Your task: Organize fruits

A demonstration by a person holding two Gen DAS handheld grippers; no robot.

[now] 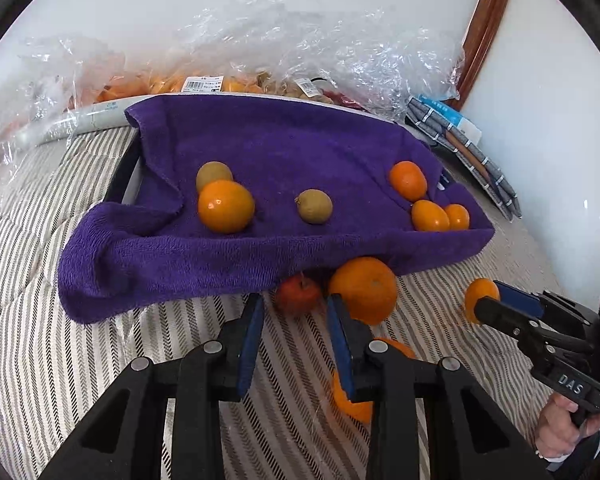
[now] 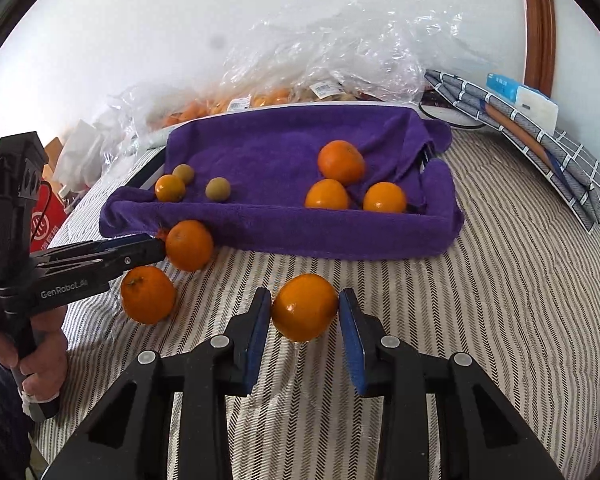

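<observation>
A tray draped in a purple towel holds several oranges and two small green-brown fruits. My left gripper is open just short of a small red apple at the towel's front edge, with a large orange by its right finger. Another orange lies under it. My right gripper is open around an orange on the striped bedspread; its pads stand on both sides, with a slight gap on the right. It also shows in the left wrist view.
Clear plastic bags of fruit lie behind the tray against the white wall. A grey folded fabric item with a blue-white box lies at the right. A red box sits at the left edge.
</observation>
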